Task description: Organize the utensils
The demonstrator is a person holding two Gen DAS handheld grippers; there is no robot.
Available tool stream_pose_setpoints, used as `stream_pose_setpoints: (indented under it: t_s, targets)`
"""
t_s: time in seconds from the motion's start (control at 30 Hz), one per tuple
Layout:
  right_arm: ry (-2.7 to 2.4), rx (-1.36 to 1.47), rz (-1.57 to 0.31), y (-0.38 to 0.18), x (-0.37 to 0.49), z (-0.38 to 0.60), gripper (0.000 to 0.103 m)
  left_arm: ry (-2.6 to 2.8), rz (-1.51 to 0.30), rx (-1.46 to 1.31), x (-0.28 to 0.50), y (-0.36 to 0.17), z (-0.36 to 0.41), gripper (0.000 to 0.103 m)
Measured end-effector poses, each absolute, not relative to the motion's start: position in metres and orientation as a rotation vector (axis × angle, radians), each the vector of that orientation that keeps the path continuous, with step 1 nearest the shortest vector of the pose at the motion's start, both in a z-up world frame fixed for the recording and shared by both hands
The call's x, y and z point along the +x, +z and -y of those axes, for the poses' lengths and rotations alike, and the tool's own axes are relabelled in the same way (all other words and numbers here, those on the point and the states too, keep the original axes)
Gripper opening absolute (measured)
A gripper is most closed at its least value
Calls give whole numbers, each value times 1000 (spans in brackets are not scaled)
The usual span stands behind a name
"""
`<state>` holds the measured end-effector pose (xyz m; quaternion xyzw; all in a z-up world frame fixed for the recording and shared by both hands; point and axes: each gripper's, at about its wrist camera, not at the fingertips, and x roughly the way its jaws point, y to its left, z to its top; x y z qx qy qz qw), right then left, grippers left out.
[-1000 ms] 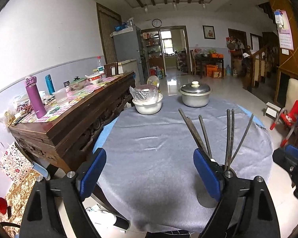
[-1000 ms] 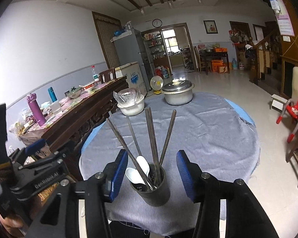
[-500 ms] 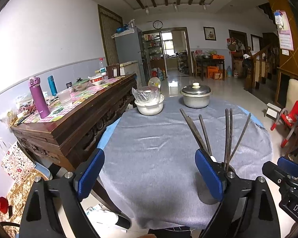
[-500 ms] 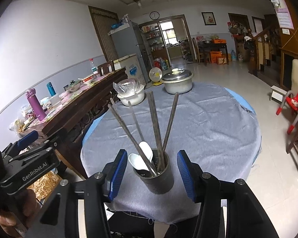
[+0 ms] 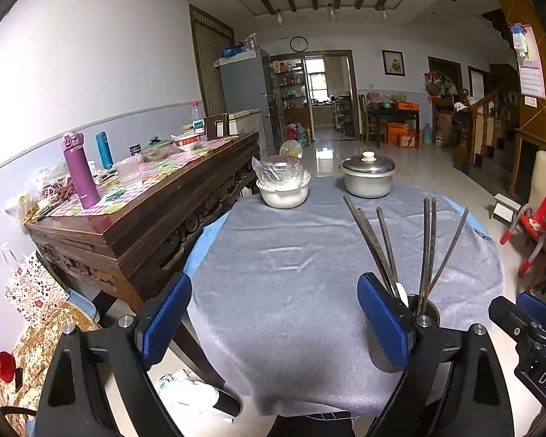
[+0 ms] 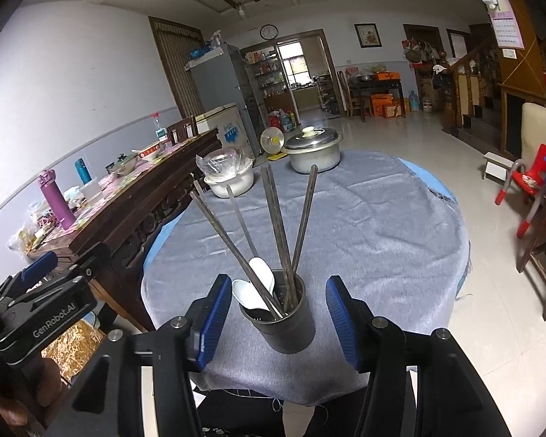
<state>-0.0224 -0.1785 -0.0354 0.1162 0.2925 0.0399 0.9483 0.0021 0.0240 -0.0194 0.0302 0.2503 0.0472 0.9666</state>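
Observation:
A dark metal utensil holder point(image 6: 284, 322) stands near the front edge of the round table point(image 6: 375, 218), which is covered with a grey cloth. Several dark chopsticks point(image 6: 275, 218) and two white spoons point(image 6: 253, 291) stick out of it. My right gripper point(image 6: 278, 291) is open with the holder between its blue pads point(image 6: 214, 313), a small gap on each side. My left gripper point(image 5: 275, 322) is open over bare cloth with nothing between its fingers. In the left wrist view the holder point(image 5: 424, 307) is partly hidden behind the right finger. A hand point(image 6: 22, 397) holds the left gripper point(image 6: 43, 291).
A white bowl covered with plastic point(image 5: 283, 189) and a lidded metal pot point(image 5: 368, 178) stand at the table's far side. A dark wooden sideboard point(image 5: 145, 215) with bottles and dishes runs along the left. A red child's chair point(image 5: 531, 225) is on the right.
The holder now looks a little nearer and higher between my right gripper's fingers. My left gripper has stayed where it was.

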Motion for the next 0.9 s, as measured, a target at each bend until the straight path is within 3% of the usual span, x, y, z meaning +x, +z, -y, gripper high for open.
stream_pose_setpoints:
  t_s: [0.9]
  targets:
    - [93,221,-597,-35,-23,171,58,113,-504,48,4,-22,-34,93]
